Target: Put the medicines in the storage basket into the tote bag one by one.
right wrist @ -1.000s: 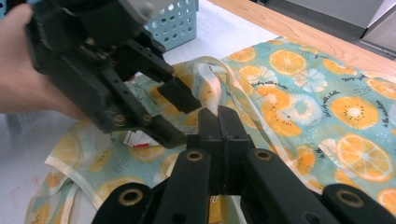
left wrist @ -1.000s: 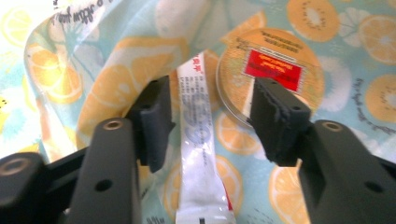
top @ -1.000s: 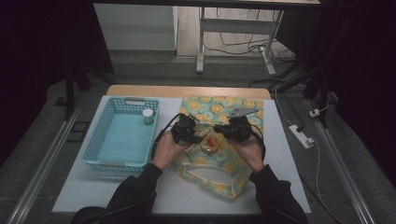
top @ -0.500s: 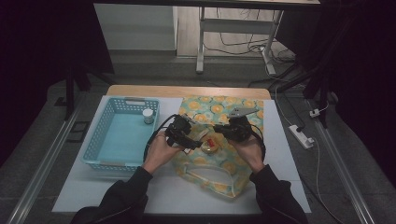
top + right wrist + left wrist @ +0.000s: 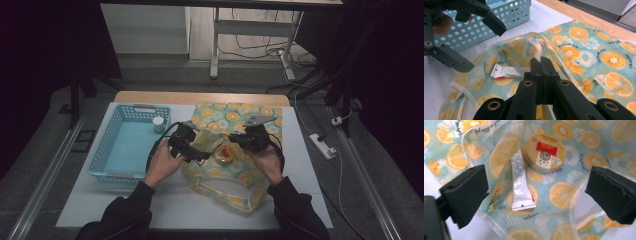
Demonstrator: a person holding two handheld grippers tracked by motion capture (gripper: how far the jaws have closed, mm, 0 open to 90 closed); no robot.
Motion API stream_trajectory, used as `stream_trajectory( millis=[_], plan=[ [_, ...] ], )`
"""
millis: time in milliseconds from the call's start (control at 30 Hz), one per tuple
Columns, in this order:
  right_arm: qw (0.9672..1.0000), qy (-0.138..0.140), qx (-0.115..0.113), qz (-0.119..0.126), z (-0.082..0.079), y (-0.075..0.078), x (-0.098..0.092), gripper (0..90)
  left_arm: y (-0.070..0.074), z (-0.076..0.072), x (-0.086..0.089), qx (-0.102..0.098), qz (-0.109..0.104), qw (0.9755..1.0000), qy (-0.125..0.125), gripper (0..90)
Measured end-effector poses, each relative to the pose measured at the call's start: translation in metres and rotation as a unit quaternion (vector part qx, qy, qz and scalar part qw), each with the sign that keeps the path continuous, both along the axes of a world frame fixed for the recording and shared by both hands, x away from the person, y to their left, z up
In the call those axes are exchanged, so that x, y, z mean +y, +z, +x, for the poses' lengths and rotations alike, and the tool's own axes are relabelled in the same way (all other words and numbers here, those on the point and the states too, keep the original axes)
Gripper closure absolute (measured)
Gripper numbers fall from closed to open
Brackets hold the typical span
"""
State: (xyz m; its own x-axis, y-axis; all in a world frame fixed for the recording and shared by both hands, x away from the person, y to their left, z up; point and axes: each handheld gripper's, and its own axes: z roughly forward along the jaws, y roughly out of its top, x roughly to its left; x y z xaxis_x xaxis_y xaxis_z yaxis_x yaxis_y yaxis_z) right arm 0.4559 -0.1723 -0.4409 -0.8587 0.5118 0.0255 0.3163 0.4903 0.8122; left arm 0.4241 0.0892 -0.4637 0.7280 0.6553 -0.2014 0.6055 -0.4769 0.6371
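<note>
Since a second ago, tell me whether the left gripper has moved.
Yes. In the high view the left gripper has drawn back toward the blue basket, off the fruit-print bag. Its jaws have just been opening, nothing between them.

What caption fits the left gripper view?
Open left gripper above a white sachet and round tin inside the citrus-print bag.

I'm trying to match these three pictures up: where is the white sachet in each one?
High view: too small to make out; it would lie by the round tin in the bag's mouth.
Left gripper view: the white sachet lies centre frame, just left of the tin.
Right gripper view: the sachet lies left of centre, before the shut jaws.
Shared landmark: the orange-print bag.
</note>
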Motion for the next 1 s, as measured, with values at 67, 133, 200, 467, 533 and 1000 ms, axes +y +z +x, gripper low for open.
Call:
stream_trajectory(
  millis=[67, 133, 200, 467, 533, 1000],
  plan=[
    [1.0, 0.0, 0.001, 0.001, 0.0, 0.0, 0.0, 90.0, 0.0, 0.0, 0.003, -0.004, -0.002, 1.0, 0.001, 1.9],
    [1.0, 0.0, 0.0, 0.0, 0.0, 0.0, -0.001, 90.0, 0.001, -0.001, 0.006, -0.007, -0.004, 1.0, -0.001, 1.0],
    [1.0, 0.0, 0.0, 0.002, 0.001, 0.0, -0.001, 90.0, 0.002, -0.001, 0.009, -0.011, -0.008, 0.9999, -0.002, 0.1],
    [1.0, 0.0, 0.0, 0.003, 0.001, 0.001, -0.002, 90.0, 0.003, 0.002, 0.022, -0.02, -0.011, 0.9996, -0.013, 1.3],
    [1.0, 0.0, 0.0, 0.002, 0.001, 0.001, -0.002, 90.0, 0.003, 0.003, 0.025, -0.021, -0.009, 0.9997, -0.012, 1.2],
    [1.0, -0.001, -0.002, 0.004, 0.0, 0.002, -0.003, 90.0, 0.014, 0.002, 0.052, -0.039, -0.016, 0.9989, 0.02, 0.5]
  ],
)
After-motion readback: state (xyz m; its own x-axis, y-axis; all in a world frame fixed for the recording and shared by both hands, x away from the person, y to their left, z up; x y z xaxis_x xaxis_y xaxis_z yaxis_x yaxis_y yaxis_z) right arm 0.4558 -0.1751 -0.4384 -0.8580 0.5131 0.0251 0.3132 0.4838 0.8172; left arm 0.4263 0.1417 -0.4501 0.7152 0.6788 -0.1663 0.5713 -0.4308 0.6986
